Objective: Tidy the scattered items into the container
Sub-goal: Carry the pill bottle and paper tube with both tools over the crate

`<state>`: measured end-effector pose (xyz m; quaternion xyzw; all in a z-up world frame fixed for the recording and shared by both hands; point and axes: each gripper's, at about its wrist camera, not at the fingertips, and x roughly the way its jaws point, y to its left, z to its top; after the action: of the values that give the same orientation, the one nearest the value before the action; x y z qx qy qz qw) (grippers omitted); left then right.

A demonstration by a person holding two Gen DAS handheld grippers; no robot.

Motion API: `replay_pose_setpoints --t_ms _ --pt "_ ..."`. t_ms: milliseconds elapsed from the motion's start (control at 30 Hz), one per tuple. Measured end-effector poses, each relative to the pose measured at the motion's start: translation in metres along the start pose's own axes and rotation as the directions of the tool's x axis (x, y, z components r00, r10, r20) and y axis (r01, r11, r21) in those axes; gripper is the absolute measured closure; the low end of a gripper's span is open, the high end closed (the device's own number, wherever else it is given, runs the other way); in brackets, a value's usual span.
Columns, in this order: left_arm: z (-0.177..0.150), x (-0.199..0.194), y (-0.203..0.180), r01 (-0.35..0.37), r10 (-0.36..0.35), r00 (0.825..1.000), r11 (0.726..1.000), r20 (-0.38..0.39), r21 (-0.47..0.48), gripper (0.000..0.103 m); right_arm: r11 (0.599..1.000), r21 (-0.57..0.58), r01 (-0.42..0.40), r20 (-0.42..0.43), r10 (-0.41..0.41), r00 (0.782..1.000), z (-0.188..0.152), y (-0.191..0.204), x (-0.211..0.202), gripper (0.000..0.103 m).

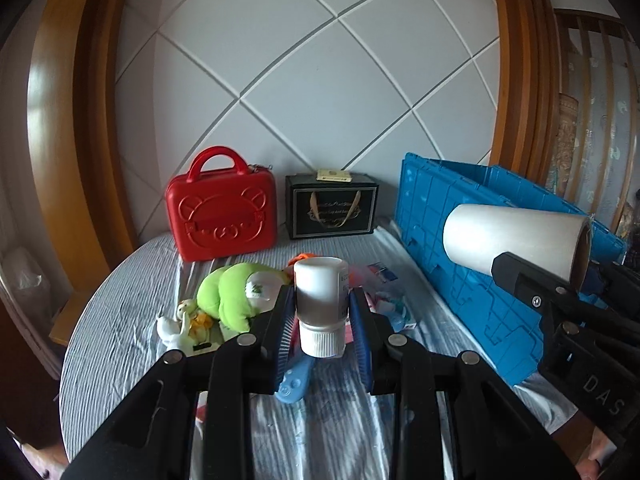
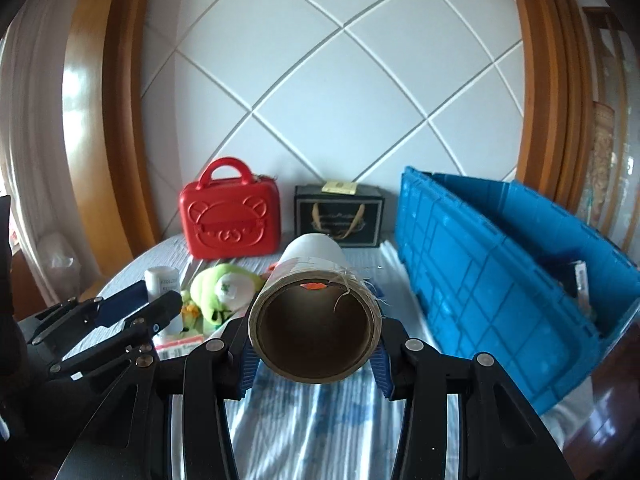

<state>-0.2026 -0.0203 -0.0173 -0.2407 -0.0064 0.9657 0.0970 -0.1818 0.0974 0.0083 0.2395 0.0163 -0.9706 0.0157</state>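
My left gripper (image 1: 322,312) is shut on a white bottle (image 1: 321,296), held cap toward the camera above the striped cloth; it also shows in the right wrist view (image 2: 160,280). My right gripper (image 2: 314,344) is shut on a white paper roll with a cardboard core (image 2: 316,316), held above the cloth; the roll also shows in the left wrist view (image 1: 516,236), beside the blue crate (image 1: 460,264). The open blue crate (image 2: 500,264) stands to the right. A green plush toy (image 1: 236,292), a small white plush (image 1: 180,324) and a blue toy (image 1: 296,380) lie on the cloth.
A red bear-face case (image 1: 222,208) and a black gift box (image 1: 332,208) stand at the back against the tiled wall. Colourful packets (image 1: 388,296) lie beside the crate. Wooden frames flank both sides. The round table edge curves at the left.
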Motion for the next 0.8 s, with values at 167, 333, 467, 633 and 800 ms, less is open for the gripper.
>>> replay_pose_setpoints --t_ms 167,333,467,633,800 --pt "0.022 0.002 -0.049 0.049 -0.050 0.998 0.998 0.028 0.039 0.076 0.998 0.022 0.058 0.042 -0.059 0.997 0.017 -0.043 -0.016 0.058" --pt "0.035 0.012 -0.114 0.052 -0.055 0.997 0.997 0.057 0.052 0.076 0.996 0.031 0.083 0.087 -0.086 0.992 0.027 -0.106 -0.028 0.058" --pt "0.045 0.022 -0.176 0.037 -0.039 0.997 0.999 0.070 0.036 0.076 0.997 0.012 0.082 0.110 -0.083 0.990 0.031 -0.169 -0.032 0.058" --pt "0.064 0.037 -0.246 0.016 -0.018 0.998 1.000 0.054 0.025 0.076 0.996 -0.027 0.087 0.109 -0.084 0.991 0.039 -0.247 -0.033 0.058" --pt "0.091 0.053 -0.293 0.021 -0.022 0.999 1.000 0.028 0.019 0.076 0.993 -0.048 0.106 0.108 -0.101 0.989 0.055 -0.310 -0.026 0.058"
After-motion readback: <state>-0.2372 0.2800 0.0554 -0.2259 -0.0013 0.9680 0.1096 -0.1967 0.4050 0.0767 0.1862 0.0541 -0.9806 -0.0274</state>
